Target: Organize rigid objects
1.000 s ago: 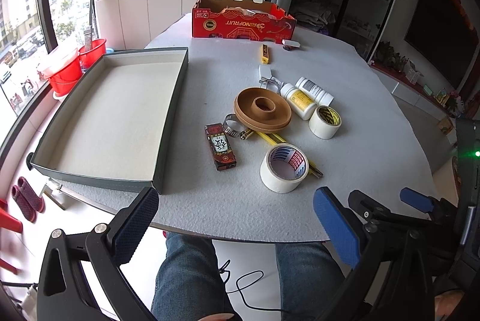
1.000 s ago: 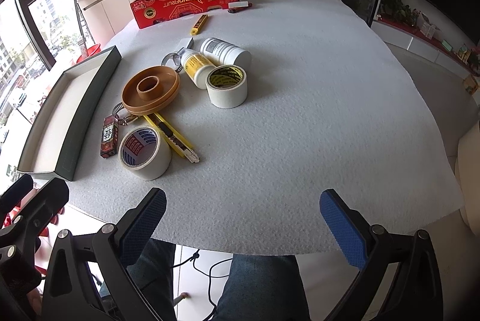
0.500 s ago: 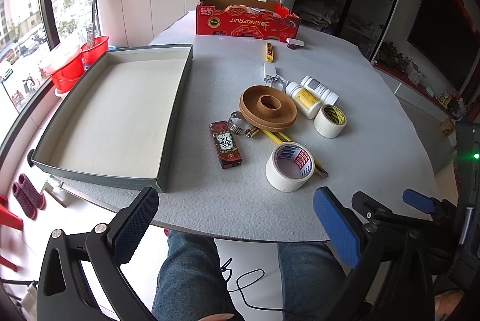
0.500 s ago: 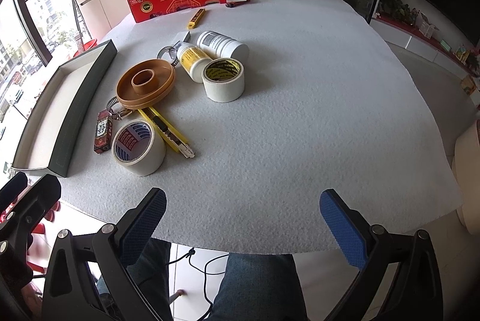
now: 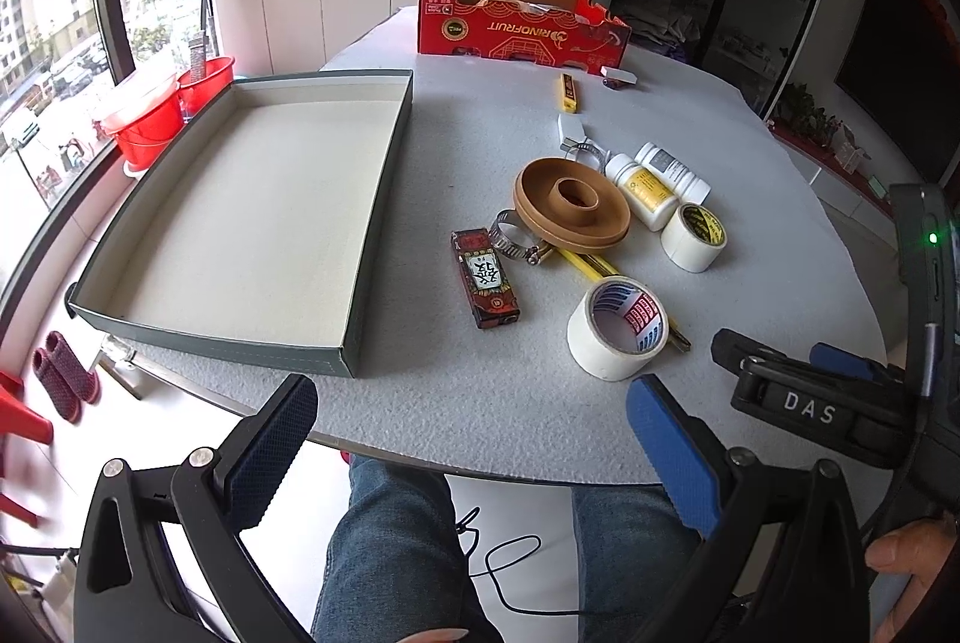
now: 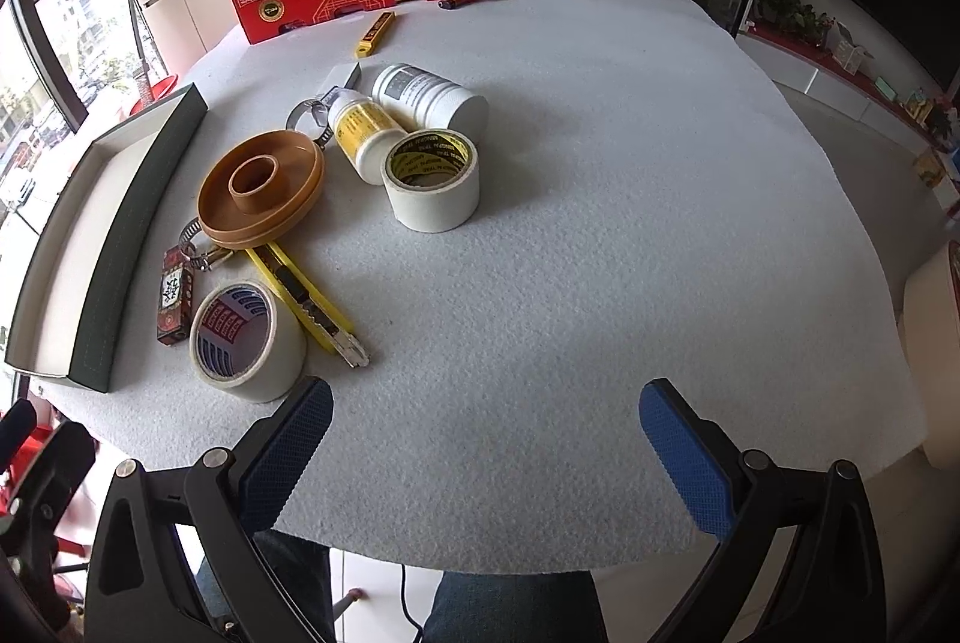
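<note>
A shallow grey tray (image 5: 384, 199) with a bare pale floor lies on the table's left side. Right of it sits a cluster: a brown spool (image 5: 570, 211), two white bottles (image 5: 645, 187), a small tape roll (image 5: 696, 238), a larger tape roll (image 5: 618, 328), a yellow box cutter (image 6: 306, 304), a red-brown lighter case (image 5: 486, 286) and a hose clamp (image 5: 510, 238). My left gripper (image 5: 474, 439) hangs open at the table's near edge, holding nothing. My right gripper (image 6: 486, 439) is open over the near edge, right of the larger tape roll (image 6: 246, 337).
A red cardboard box (image 5: 522, 27) stands at the table's far edge, with a small yellow cutter (image 5: 568, 92) and a white eraser (image 5: 618, 74) near it. The person's knees (image 5: 390, 541) are below the table edge. Red buckets (image 5: 150, 120) stand on the floor at left.
Both grippers have moved forward toward the table, so the objects look nearer. The jaws stay open and nothing on the table has shifted.
</note>
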A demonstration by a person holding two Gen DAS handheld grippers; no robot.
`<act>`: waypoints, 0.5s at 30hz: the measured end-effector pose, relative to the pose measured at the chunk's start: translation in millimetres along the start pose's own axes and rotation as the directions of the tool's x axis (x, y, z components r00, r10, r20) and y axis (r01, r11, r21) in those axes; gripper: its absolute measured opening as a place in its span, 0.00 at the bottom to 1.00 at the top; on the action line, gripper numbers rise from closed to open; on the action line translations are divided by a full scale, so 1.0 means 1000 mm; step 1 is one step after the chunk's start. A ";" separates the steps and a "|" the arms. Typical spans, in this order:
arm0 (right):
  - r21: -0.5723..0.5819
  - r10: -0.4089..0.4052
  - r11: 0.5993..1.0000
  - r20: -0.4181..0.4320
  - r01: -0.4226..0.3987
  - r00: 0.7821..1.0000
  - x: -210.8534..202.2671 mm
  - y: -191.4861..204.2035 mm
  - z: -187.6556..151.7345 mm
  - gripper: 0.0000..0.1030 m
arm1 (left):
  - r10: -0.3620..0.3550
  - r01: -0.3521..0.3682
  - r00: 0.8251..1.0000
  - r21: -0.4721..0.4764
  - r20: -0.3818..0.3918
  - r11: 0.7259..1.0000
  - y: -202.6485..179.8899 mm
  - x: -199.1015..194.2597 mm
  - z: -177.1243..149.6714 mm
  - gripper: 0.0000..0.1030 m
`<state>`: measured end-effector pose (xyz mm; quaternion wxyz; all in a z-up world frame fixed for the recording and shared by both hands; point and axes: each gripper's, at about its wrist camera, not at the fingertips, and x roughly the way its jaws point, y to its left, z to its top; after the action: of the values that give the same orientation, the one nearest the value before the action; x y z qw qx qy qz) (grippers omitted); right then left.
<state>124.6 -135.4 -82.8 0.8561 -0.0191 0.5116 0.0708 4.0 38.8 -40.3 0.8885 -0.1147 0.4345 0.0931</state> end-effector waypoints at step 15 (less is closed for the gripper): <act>-0.048 0.081 0.995 -0.047 -0.083 0.996 0.023 0.031 0.019 1.00 | 0.084 -0.087 0.994 0.040 0.067 0.995 0.011 0.007 0.032 1.00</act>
<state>147.2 -100.8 -92.5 0.8400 -0.0208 0.5291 0.1181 29.5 58.9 -27.8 0.8996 -0.0736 0.4118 0.1255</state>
